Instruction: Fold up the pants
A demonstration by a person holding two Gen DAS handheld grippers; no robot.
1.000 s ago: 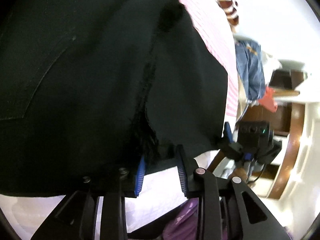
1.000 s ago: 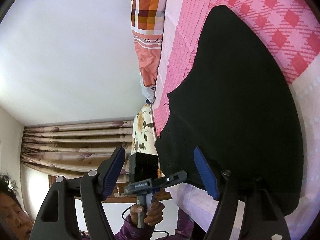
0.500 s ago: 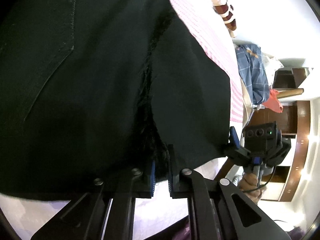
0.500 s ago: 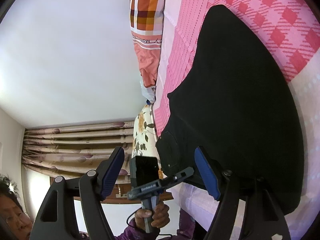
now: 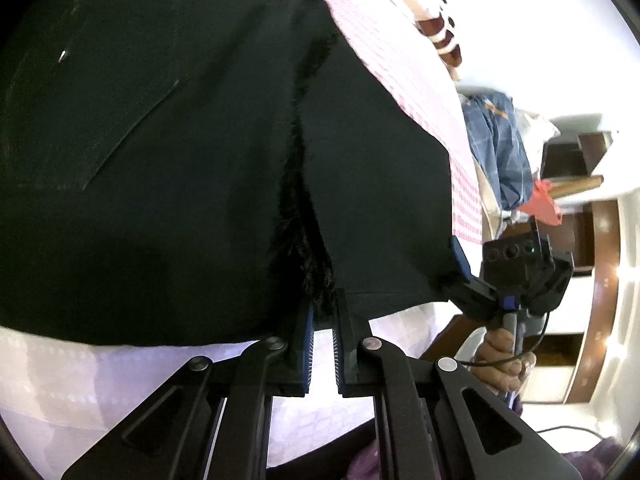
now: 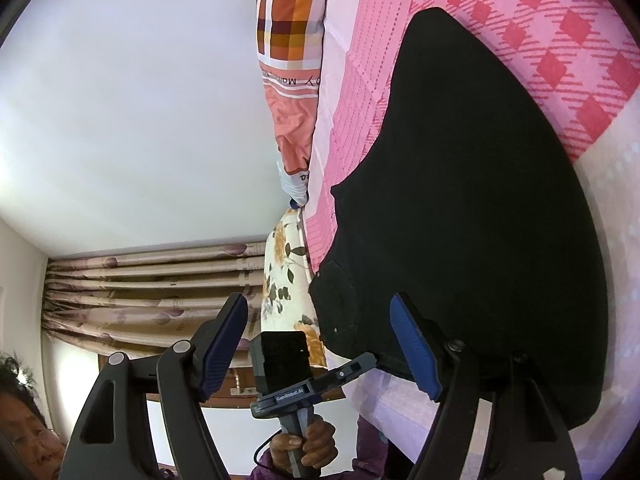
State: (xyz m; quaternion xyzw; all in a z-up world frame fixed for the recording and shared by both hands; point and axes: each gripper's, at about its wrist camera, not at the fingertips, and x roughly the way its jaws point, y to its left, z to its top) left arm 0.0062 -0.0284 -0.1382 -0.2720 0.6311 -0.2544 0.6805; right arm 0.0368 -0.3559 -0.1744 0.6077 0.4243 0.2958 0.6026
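Left wrist view shows the left gripper (image 5: 322,316) with fingers clamped on the near hem of the black fabric pants (image 5: 180,160) spread on the pink checked bed (image 6: 560,40), while the right gripper (image 6: 320,344) has its fingers apart beside another hem corner, so the grasping step is half done and the right fingers likely must pinch next.

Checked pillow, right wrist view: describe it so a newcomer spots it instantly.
Start at the pink checked bedsheet under the black pants. Along its wall-side edge lies the checked pillow. Its orange, brown and white squares distinguish it from the floral pillow further along.
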